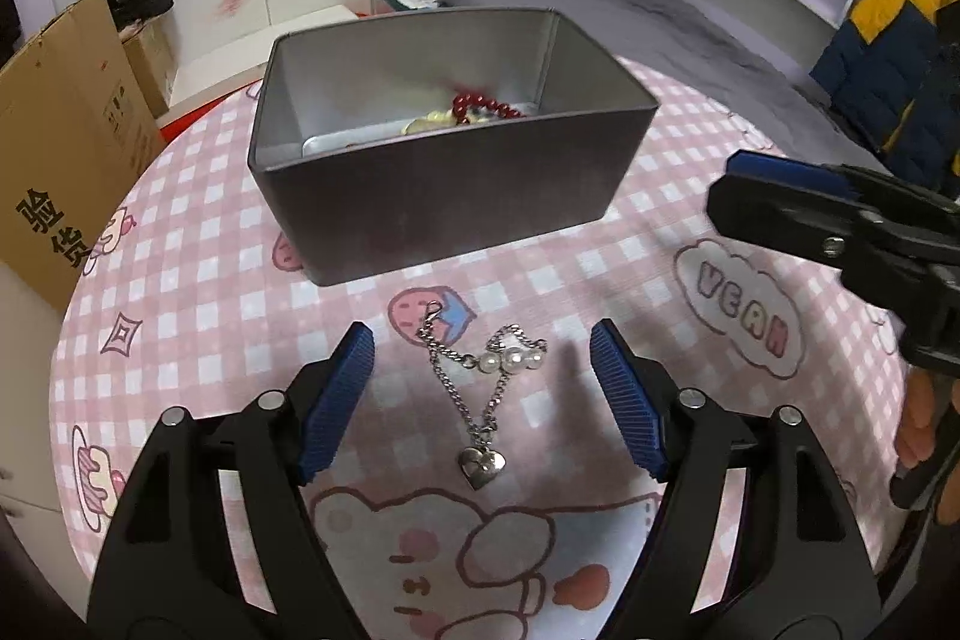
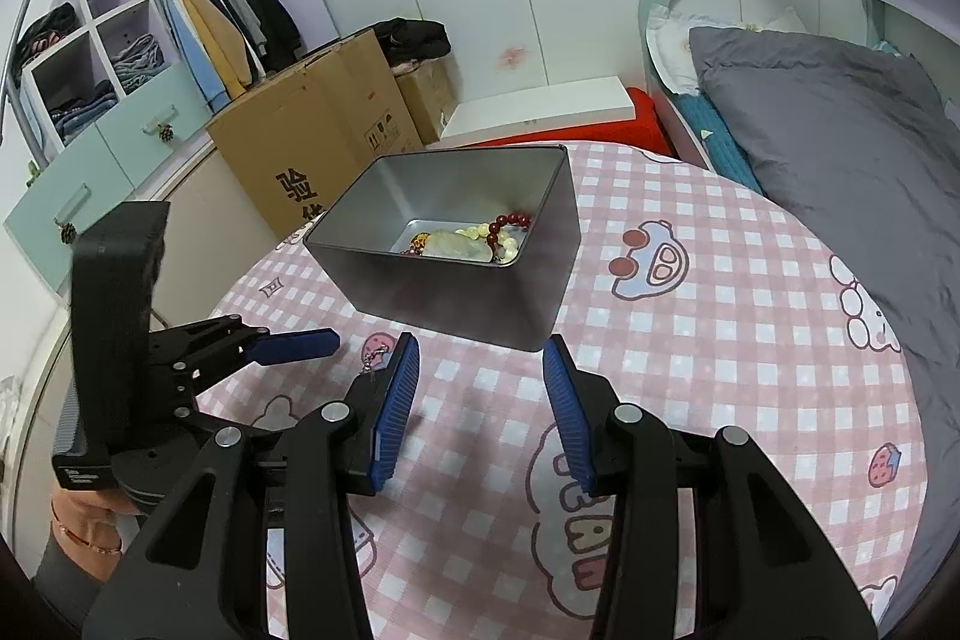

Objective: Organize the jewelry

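A silver chain necklace (image 1: 480,388) with three pearls and a heart pendant lies on the pink checked tablecloth (image 1: 180,316). My left gripper (image 1: 482,334) is open and hangs over it, one blue pad on each side and neither touching the chain. Just beyond stands an open grey tin box (image 1: 450,196) holding a red bead bracelet (image 1: 486,105) and pale beads. In the right wrist view my right gripper (image 2: 481,343) is open and empty in front of the tin box (image 2: 456,298). A bit of the chain (image 2: 375,358) shows behind its left finger.
The table is round and its edge curves close on the left. A cardboard box (image 2: 312,142) stands beyond that edge. A bed with a grey duvet (image 2: 840,130) runs along the right. The right gripper's finger (image 1: 774,172) reaches in from the right, near the tin.
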`<state>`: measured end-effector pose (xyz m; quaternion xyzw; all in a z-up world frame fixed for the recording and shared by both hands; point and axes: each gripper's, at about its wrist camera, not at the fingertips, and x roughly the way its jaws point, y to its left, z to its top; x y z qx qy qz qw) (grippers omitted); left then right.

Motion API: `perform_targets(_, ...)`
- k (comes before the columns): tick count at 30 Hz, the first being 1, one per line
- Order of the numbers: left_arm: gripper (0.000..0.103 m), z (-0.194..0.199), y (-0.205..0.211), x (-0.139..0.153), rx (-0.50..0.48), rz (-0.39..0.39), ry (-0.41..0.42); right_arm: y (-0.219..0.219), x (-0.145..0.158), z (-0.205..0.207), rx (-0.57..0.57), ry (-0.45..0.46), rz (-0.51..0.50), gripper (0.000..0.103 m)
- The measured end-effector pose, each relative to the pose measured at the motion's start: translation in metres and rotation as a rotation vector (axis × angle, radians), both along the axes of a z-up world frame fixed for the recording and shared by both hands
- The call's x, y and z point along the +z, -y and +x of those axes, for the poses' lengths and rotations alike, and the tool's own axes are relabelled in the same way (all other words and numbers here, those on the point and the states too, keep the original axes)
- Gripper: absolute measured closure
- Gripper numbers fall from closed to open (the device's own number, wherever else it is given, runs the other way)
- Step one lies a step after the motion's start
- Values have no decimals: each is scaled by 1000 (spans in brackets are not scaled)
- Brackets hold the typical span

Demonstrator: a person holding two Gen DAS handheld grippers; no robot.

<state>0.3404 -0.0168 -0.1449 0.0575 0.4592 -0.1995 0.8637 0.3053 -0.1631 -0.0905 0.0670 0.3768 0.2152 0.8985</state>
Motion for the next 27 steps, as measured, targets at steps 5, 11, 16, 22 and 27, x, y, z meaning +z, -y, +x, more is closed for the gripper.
perform_targets(5, 51, -1, 8, -7, -4, 51, 4, 0, -2, 1, -1, -8, 1, 63)
perform_targets(11, 78, -2, 9, -7, -18, 62, 17, -1, -4, 2, 3, -15, 0, 63)
perform_targets(16, 94, -6, 4, -7, -32, 39, 16, -5, -2, 2, 9, -16, -6, 63)
perform_targets(22, 96, -9, -10, -3, -36, -12, -10, -9, 2, 0, 15, -12, -14, 63)
perform_targets(27, 96, -14, -25, 12, -38, -99, -12, -10, 5, -1, 18, -8, -16, 63)
